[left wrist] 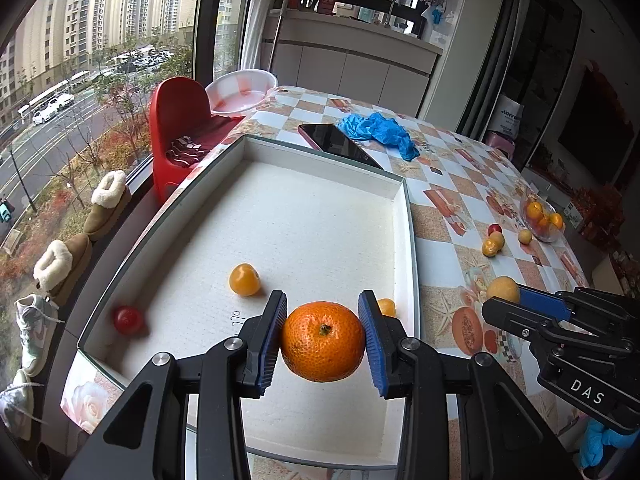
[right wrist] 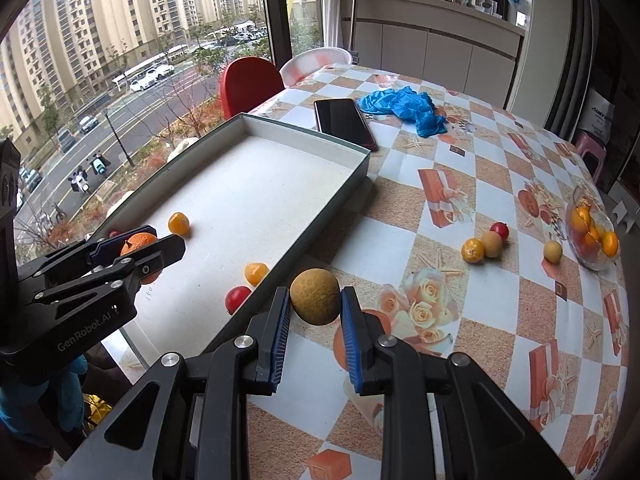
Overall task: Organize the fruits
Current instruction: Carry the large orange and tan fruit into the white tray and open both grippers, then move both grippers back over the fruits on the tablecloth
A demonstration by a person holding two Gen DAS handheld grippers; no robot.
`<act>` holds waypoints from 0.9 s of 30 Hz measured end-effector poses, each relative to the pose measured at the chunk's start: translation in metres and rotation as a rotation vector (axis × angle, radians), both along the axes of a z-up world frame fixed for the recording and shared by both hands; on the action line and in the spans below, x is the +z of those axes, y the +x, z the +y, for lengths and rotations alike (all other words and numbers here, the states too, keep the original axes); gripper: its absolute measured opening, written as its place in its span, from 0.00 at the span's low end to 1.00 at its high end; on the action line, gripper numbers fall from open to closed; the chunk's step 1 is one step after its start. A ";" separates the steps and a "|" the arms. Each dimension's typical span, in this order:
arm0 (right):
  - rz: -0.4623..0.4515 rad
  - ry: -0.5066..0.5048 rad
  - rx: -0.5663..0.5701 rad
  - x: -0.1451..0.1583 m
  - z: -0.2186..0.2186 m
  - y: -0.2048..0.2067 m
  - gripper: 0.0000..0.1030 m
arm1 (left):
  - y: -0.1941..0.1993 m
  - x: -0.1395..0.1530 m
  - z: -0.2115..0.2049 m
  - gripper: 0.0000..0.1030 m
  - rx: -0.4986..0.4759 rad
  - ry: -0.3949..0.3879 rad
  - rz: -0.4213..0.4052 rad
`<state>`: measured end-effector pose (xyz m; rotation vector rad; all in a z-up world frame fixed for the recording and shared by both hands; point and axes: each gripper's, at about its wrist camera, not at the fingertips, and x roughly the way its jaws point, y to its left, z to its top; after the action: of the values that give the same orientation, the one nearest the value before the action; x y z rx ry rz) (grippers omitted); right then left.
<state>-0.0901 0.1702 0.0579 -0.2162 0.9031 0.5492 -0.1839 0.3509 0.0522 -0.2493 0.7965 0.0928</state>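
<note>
Left wrist view: left gripper [left wrist: 322, 334] is clamped on a big round orange mandarin [left wrist: 322, 341], lower centre of frame – blue ribbed pads press its left & right sides, stem end faces the camera. It hangs over the shallow white-lined rectangular tray [left wrist: 404, 216], which holds a small yellow-orange kumquat [left wrist: 244, 279], a small red round fruit [left wrist: 127, 319] (blurred, lower left) & another kumquat mostly hidden behind the right-hand pad.

Right wrist view: right gripper [right wrist: 315, 306] is closed on a dull tan round fruit [right wrist: 315, 296], centre-bottom – pads touch both sides, the fruit sits at the fingertips, over the chequered floral tablecloth [right wrist: 460, 184] just beside the tray's near-right edge.

Right of frame: a few loose small fruits lie on the cloth & a clear glass bowl of oranges [right wrist: 592, 236] is cut by the fisheye edge; contents hard to count. A dark smartphone [right wrist: 344, 122] & a crumpled blue glove [right wrist: 404, 106] lie beyond the tray.
</note>
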 end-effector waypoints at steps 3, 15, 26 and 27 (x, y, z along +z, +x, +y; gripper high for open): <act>0.000 0.004 0.023 0.001 0.013 0.001 0.27 | 0.001 -0.002 0.008 0.38 0.018 0.007 0.004; 0.051 0.001 0.100 -0.011 0.063 0.010 0.27 | 0.013 -0.023 0.033 0.38 0.068 0.021 0.058; -0.032 -0.139 0.128 -0.021 0.071 -0.005 0.76 | 0.014 -0.040 0.043 0.68 0.117 0.043 0.120; -0.034 -0.132 0.124 -0.019 0.068 -0.003 0.79 | 0.013 -0.039 0.043 0.73 0.124 0.049 0.109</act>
<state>-0.0935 0.2385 0.0388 -0.4027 0.8975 0.5995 -0.1710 0.3935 0.0137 -0.2490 0.8857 0.2440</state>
